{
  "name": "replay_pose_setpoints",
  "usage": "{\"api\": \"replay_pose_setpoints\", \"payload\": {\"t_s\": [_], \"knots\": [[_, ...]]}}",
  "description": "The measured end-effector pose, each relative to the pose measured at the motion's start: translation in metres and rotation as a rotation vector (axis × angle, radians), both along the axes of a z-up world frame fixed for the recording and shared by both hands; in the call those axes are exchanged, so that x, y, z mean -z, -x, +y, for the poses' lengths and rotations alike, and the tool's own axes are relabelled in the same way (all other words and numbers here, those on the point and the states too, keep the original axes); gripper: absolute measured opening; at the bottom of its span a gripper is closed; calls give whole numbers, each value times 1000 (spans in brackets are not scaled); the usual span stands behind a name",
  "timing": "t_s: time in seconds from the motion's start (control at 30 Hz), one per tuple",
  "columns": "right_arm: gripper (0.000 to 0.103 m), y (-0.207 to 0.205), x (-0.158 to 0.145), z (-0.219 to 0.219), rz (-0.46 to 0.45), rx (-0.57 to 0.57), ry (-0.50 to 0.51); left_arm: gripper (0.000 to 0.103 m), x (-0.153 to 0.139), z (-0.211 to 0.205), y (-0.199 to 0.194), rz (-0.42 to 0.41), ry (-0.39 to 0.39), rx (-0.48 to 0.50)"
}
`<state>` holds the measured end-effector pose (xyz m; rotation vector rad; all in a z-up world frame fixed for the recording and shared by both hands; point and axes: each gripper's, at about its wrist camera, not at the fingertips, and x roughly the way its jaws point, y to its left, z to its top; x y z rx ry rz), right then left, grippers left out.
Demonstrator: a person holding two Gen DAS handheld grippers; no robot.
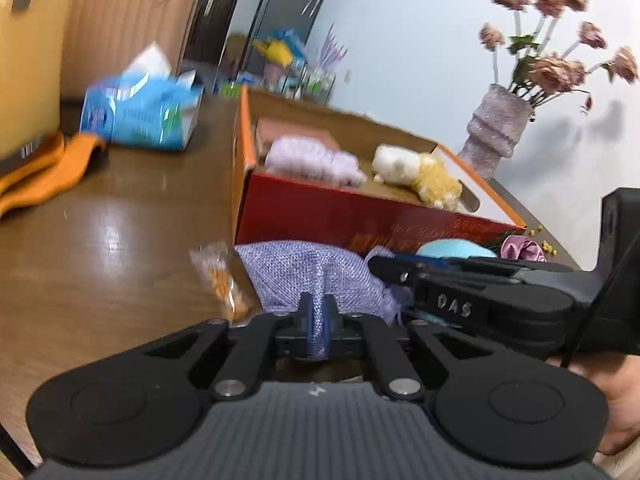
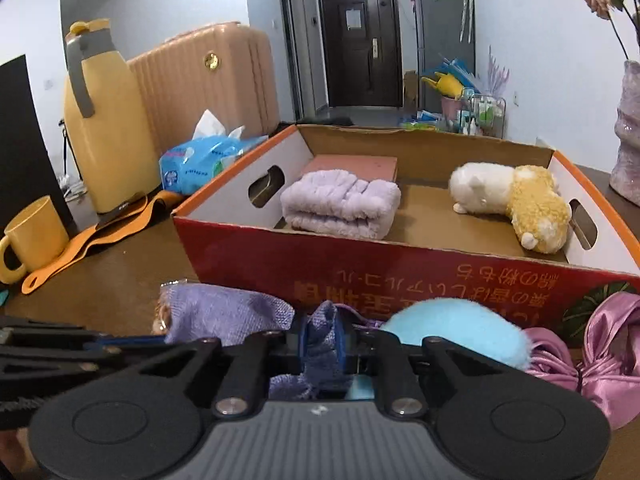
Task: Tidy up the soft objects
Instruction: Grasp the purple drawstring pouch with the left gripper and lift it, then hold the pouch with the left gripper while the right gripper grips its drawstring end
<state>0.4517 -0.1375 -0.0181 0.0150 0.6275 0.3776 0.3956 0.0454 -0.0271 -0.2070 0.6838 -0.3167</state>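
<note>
A purple mesh pouch (image 1: 304,272) lies in front of a red cardboard box (image 1: 340,216). My left gripper (image 1: 318,312) is shut on a fold of the pouch. My right gripper (image 2: 322,336) is shut on another part of the same pouch (image 2: 224,312); its body shows at the right of the left wrist view (image 1: 460,292). A light blue fuzzy object (image 2: 460,328) and a pink satin bundle (image 2: 608,344) lie to the right. Inside the box (image 2: 400,264) are a folded lilac towel (image 2: 344,204), a pink flat block (image 2: 352,166) and a white-and-yellow plush toy (image 2: 516,200).
On the brown table (image 1: 100,248) are a blue tissue pack (image 1: 144,112), an orange strap (image 2: 92,240), a yellow jug (image 2: 104,128), a yellow mug (image 2: 32,236) and a small snack packet (image 1: 220,276). A vase of flowers (image 1: 500,124) stands right of the box. A pink suitcase (image 2: 208,80) stands behind.
</note>
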Motion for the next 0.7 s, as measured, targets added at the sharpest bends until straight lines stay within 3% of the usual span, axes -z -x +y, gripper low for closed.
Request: {"api": "replay_pose_setpoints", "payload": {"t_s": [0.1, 0.27, 0.37, 0.5, 0.7], "knots": [[9, 18, -17, -4, -49, 14, -29, 4, -20, -2, 16, -68, 0, -7], [9, 86, -71, -25, -208, 1, -46, 4, -70, -11, 72, -194, 14, 6], [9, 132, -83, -44, -234, -2, -59, 4, -78, -20, 115, -195, 51, 39], [9, 185, -61, -66, -167, 12, -73, 4, -54, -35, 160, -128, 49, 94], [9, 227, -8, -81, -50, 42, -96, 9, -9, -52, 196, -12, -33, 117]]}}
